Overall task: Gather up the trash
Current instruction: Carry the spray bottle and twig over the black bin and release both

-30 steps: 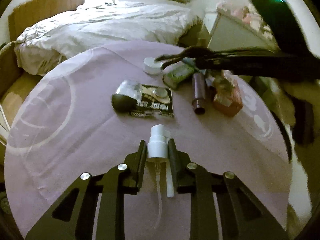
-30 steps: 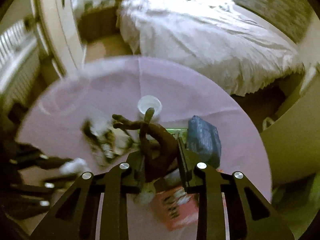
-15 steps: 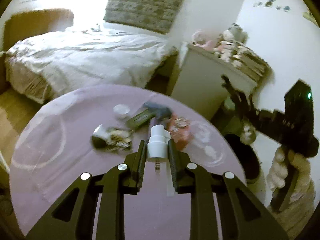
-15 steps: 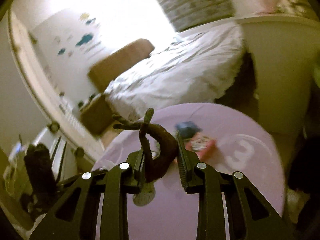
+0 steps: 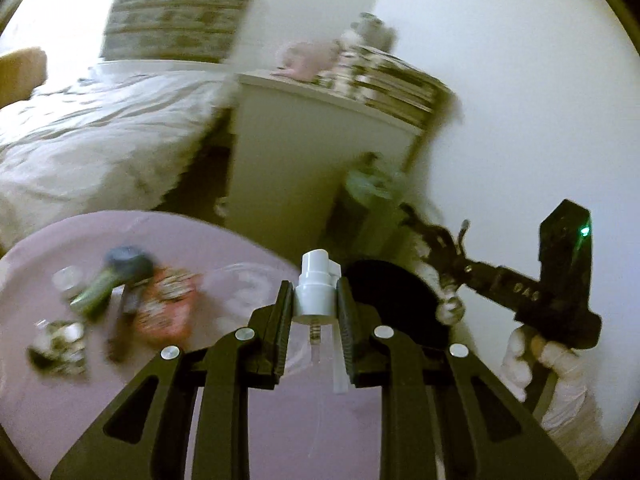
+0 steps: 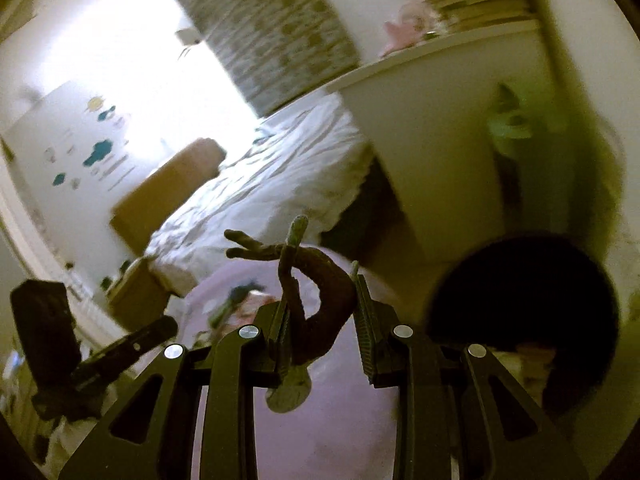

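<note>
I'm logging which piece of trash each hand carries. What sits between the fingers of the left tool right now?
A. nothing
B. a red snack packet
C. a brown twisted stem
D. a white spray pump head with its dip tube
D: in the left wrist view the left tool is closed on the white spray pump head, its clear tube hanging below; the brown stem is in the right tool.

A bed (image 5: 92,128) with rumpled white bedding stands under a brightly lit window with a patterned blind (image 6: 272,28). A white cabinet (image 5: 304,152) beside the bed carries stacked books (image 5: 396,84). The walls are white; one wall (image 6: 80,148) bears coloured stickers.
</note>
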Tool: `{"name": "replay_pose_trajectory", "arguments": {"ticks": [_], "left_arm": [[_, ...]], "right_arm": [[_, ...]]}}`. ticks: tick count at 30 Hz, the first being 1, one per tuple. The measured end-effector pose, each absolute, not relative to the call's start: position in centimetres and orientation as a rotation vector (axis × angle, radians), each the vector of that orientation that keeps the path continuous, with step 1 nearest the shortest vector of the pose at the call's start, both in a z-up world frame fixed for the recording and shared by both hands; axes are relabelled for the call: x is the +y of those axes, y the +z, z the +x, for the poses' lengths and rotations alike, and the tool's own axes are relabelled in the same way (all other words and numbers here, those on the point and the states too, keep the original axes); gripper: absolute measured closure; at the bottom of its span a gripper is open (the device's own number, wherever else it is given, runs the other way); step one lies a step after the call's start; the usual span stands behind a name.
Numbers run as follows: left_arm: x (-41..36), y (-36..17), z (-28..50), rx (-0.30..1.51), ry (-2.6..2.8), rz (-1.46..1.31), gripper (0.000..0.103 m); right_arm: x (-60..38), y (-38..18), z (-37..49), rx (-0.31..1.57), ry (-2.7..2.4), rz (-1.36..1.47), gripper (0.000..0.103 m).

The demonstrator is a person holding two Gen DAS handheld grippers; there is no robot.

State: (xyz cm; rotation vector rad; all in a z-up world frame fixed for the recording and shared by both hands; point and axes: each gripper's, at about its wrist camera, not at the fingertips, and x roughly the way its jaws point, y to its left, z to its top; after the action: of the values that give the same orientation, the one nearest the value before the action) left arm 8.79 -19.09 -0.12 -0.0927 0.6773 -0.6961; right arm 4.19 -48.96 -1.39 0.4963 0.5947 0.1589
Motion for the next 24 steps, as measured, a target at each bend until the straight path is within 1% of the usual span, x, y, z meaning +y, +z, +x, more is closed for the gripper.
{"name": "replay_pose_trajectory", "arguments": {"ticks": [6,12,18,24], "left_arm": [[-25.7,-0.3,10.1,0.703,-0.817,-0.068,0.081],[-31.9,-1.9,11.7,0.744,-0.893,-0.027,0.081],[-35.7,-4.0,12.5,0.786,-0.917,0.014,0.081],[-37.6,-5.4,13.1,0.819,-0.921,0.03,0.081]], "right_arm": [[-54.9,-3.3,2.4,0.58,0.028,0.545,0.075],[-59.7,-6.0,1.6,0.583,-0.069,0.592,0.075],[-62.7,-8.7,1.2,0.6,-0.115,0.63,0.075],[-64.0,-11.1,2.0,0.64,-0.126,0.658,0.075]]}}
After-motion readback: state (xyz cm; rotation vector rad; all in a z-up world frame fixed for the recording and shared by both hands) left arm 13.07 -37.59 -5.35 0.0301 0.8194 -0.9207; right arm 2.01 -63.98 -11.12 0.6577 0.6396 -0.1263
